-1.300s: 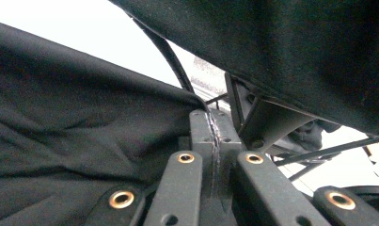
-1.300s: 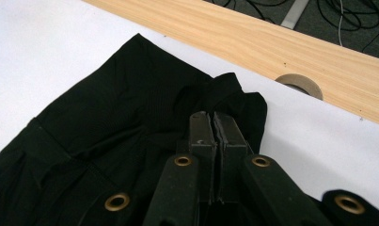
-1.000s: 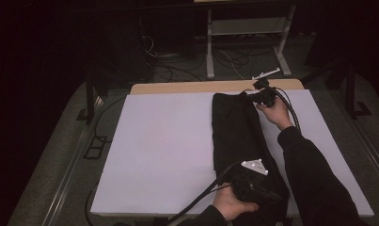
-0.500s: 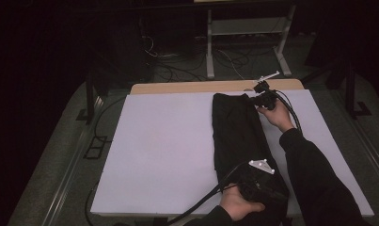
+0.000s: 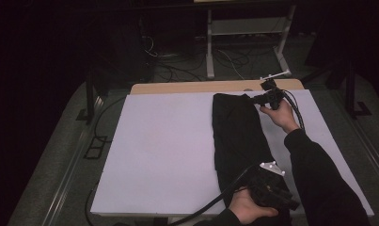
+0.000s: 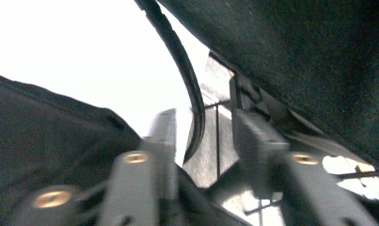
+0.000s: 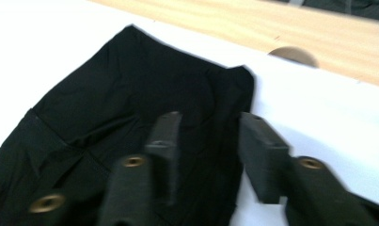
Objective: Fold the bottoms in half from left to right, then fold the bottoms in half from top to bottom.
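Note:
A black garment (image 5: 239, 136) lies folded into a long strip on the white sheet (image 5: 163, 150), running from far to near. My right gripper (image 5: 254, 99) is at its far end. Its jaws have just been opening and stand apart over the cloth's far corner (image 7: 130, 94), not pressing on it. My left gripper (image 5: 289, 203) is at the near end by the table's front edge. Its jaws have just been opening too. In the left gripper view (image 6: 203, 122) the gap between them holds no cloth, with black cloth (image 6: 36, 122) beside the left jaw.
A strip of bare wooden tabletop (image 5: 187, 88) runs behind the sheet, with a round notch (image 7: 293, 55) in it. The person's dark sleeve (image 5: 319, 179) crosses the table's right side. A cable (image 5: 210, 205) trails off the front edge. Stands and wires fill the floor beyond.
My left gripper has shifted to the right and closer to the front edge at the garment's near end. My right hand has stayed at the far end.

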The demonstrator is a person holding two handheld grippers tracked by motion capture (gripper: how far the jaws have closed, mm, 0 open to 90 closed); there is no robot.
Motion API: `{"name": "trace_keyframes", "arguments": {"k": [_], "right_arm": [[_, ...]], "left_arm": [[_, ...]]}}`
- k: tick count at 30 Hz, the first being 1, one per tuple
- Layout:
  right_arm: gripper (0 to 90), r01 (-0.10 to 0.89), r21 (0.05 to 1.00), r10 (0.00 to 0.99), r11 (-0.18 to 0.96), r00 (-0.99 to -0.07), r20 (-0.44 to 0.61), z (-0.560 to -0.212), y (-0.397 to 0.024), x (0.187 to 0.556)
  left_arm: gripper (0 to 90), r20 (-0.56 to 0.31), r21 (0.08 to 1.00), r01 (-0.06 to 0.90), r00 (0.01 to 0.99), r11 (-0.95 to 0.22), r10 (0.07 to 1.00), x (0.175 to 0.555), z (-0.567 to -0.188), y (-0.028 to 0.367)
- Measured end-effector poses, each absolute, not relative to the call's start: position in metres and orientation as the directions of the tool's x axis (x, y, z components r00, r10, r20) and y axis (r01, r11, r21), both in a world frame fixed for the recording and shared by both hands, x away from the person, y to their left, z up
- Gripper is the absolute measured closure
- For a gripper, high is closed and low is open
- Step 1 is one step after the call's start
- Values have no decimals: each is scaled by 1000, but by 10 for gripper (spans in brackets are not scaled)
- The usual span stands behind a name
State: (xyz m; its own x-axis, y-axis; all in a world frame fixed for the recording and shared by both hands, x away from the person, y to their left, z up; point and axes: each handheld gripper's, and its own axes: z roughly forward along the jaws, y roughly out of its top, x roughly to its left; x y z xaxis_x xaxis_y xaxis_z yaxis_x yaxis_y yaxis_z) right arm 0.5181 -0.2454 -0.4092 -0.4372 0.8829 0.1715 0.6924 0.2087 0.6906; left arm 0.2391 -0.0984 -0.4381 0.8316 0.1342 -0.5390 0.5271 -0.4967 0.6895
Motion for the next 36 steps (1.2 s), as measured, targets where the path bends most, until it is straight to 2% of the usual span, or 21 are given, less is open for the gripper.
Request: {"name": "trace_keyframes", "arguments": {"k": [3, 7, 10, 13, 20, 27, 36], "right_arm": [[361, 675, 716, 890, 180, -421, 174, -398, -252, 511], [168, 654, 736, 886, 177, -431, 170, -387, -258, 503], [122, 643, 746, 883, 174, -437, 171, -383, -260, 497], [11, 637, 749, 875, 184, -453, 170, -382, -260, 492], [0, 649, 740, 849, 177, -481, 218, -388, -258, 481], [0, 659, 734, 831, 163, -493, 258, -391, -257, 479], [0, 652, 736, 829, 181, -504, 242, -395, -256, 475]], "left_arm": [[374, -536, 706, 524, 835, -477, 126, 240, -434, -95], [278, -511, 735, 508, 850, -449, 126, 243, -427, -89], [225, -486, 759, 486, 866, -433, 120, 245, -423, -83], [183, -446, 780, 460, 884, -424, 140, 246, -419, -77], [79, -361, 828, 405, 914, -388, 185, 254, -412, -59], [27, -325, 843, 380, 924, -380, 202, 261, -404, -48], [0, -296, 839, 363, 930, -405, 220, 270, -399, -37]]}}
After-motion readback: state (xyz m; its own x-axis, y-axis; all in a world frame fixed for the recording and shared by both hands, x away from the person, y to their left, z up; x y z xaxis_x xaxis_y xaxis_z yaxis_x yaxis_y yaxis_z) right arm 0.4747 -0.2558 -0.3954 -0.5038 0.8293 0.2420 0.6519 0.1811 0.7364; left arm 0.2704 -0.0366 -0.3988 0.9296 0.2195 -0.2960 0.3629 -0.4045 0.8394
